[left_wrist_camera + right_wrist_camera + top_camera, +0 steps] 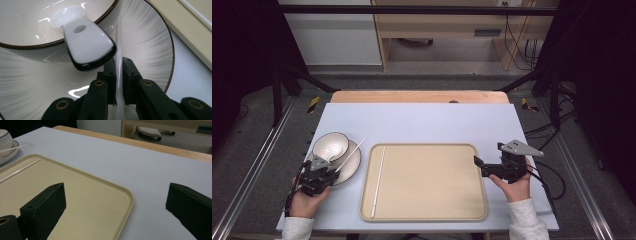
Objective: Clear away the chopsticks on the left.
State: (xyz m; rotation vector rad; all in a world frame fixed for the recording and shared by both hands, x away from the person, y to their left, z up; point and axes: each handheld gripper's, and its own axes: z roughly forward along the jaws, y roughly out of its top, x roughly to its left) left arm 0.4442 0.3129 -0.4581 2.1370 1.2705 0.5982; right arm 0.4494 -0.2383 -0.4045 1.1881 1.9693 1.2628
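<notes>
Two grippers working beside the tray. Left gripper, at the tray's left, is pinching a white chopstick tight between its jaws over the plate; bowl sitting just beyond. Right gripper is hovering at the tray's right edge, jaws gaping wide, holding nothing.
</notes>
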